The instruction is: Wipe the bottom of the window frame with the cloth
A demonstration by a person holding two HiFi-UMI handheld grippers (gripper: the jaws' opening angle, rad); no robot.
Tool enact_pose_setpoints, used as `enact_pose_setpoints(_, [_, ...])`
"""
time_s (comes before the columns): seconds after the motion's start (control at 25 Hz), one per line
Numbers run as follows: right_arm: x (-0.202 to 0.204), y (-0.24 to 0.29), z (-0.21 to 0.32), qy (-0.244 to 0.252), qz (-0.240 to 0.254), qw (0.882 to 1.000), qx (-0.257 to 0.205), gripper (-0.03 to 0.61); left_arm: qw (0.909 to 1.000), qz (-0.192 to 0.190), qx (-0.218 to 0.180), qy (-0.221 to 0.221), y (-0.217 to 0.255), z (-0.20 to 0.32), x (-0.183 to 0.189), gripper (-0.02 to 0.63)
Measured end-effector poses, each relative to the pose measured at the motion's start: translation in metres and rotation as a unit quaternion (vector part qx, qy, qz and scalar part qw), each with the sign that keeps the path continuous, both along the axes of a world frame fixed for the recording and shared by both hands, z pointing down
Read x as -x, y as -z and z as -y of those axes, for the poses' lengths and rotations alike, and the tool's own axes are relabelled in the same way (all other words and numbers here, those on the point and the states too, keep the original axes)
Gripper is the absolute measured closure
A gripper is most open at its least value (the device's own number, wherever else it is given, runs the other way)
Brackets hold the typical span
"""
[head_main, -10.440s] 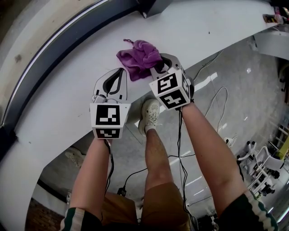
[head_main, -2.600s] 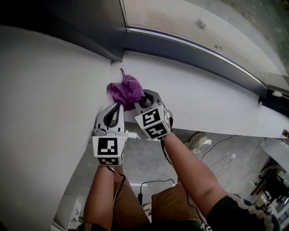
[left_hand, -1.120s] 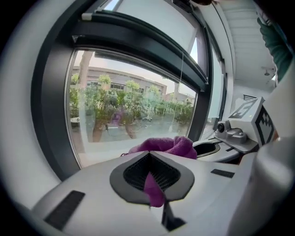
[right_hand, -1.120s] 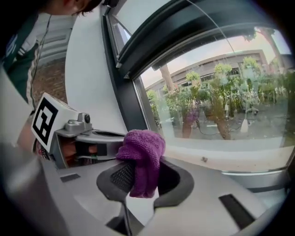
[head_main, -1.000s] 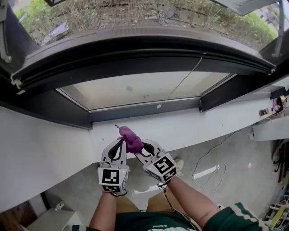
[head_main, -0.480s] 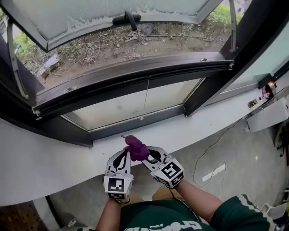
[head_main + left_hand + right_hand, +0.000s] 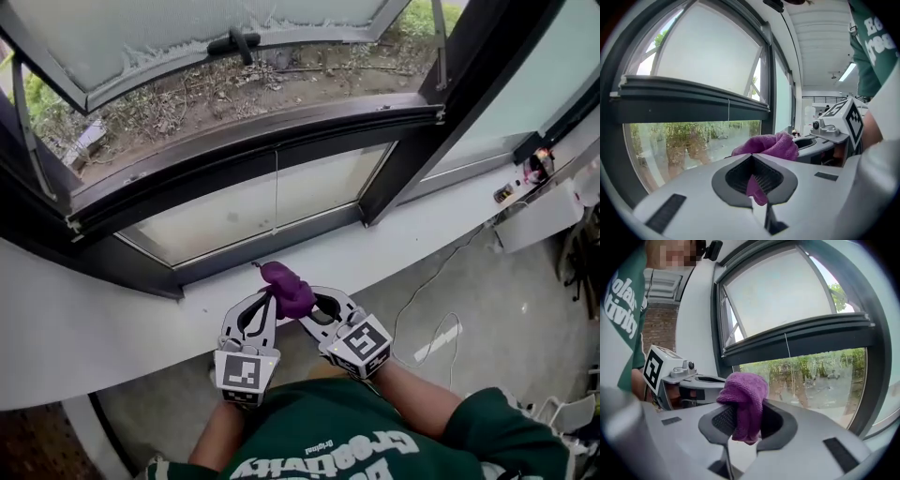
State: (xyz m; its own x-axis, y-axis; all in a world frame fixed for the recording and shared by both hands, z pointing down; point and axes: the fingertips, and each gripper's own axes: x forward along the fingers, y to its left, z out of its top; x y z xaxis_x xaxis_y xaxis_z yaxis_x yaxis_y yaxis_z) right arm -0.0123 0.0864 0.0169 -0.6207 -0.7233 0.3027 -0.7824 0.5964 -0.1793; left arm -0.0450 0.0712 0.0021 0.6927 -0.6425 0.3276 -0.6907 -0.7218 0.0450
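Both grippers hold a bunched purple cloth [image 7: 289, 289] just above the white sill [image 7: 412, 230]. The left gripper [image 7: 271, 298] is shut on a corner of the cloth [image 7: 757, 187], and the rest bulges beyond its jaws. From the right, the right gripper [image 7: 302, 311] is shut on the cloth [image 7: 744, 401], which hangs down through its jaws. The two tips nearly touch. Beyond them, past a lower glass pane, runs the dark bottom of the window frame [image 7: 253, 141], with the sash tilted open outward.
The lower glass pane [image 7: 244, 202] sits between the sill and the frame. A dark upright post [image 7: 427, 122] divides the windows at the right. Small objects lie at the sill's far right end [image 7: 530, 173]. Cables run on the floor [image 7: 441, 328] below.
The cloth, earlier lying on the sill by the right gripper, is now held by both grippers. Over the last second the view swung right; the grippers stayed together.
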Motion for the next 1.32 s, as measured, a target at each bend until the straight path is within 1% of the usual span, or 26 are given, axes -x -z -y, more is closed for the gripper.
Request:
enact_pose_setpoints(0.24, [-0.02, 0.012, 0.006, -0.032, -0.011, 0.999, -0.012, 0.474, 0.9998, 0.006, -0.013, -0.012, 0.009, -0.004, 0.0, 0.604])
enact_pose_setpoints(0.4, [-0.022, 0.017, 0.003, -0.028, -0.031, 0.999, -0.032, 0.474, 0.9996, 0.008, -0.017, -0.019, 0.011, -0.004, -0.003, 0.604])
enact_pose_setpoints(0.52, [-0.02, 0.017, 0.0, -0.021, -0.036, 0.999, -0.033, 0.474, 0.9998, -0.01, -0.004, -0.018, 0.012, -0.004, -0.004, 0.604])
enact_pose_setpoints(0.6, [-0.02, 0.02, -0.001, -0.02, -0.037, 0.999, -0.034, 0.474, 0.9998, -0.01, -0.002, -0.015, 0.016, -0.002, -0.004, 0.604])
enact_pose_setpoints(0.72, [-0.02, 0.021, -0.003, -0.015, -0.067, 0.997, -0.046, 0.474, 0.9997, -0.01, -0.003, -0.021, 0.017, -0.004, -0.005, 0.604])
enact_pose_setpoints(0.8, [-0.019, 0.02, -0.005, -0.013, -0.088, 0.995, -0.054, 0.474, 0.9995, -0.017, -0.001, -0.025, 0.017, -0.006, -0.004, 0.604])
enact_pose_setpoints(0.88, [-0.018, 0.021, -0.005, -0.014, -0.088, 0.995, -0.054, 0.474, 0.9995, -0.023, 0.002, -0.024, 0.016, -0.006, -0.001, 0.604])
enact_pose_setpoints(1.0, [-0.015, 0.023, -0.006, -0.015, -0.082, 0.995, -0.051, 0.474, 0.9997, -0.015, 0.007, -0.018, 0.014, -0.007, 0.004, 0.604])
enact_pose_setpoints(1.08, [-0.014, 0.023, -0.008, -0.014, -0.081, 0.995, -0.049, 0.474, 0.9999, -0.009, 0.002, -0.014, 0.017, -0.008, 0.005, 0.604])
enact_pose_setpoints(1.32, [-0.01, 0.025, -0.01, -0.023, -0.064, 0.996, -0.053, 0.474, 0.9996, -0.005, 0.01, -0.027, -0.001, -0.021, 0.007, 0.604])
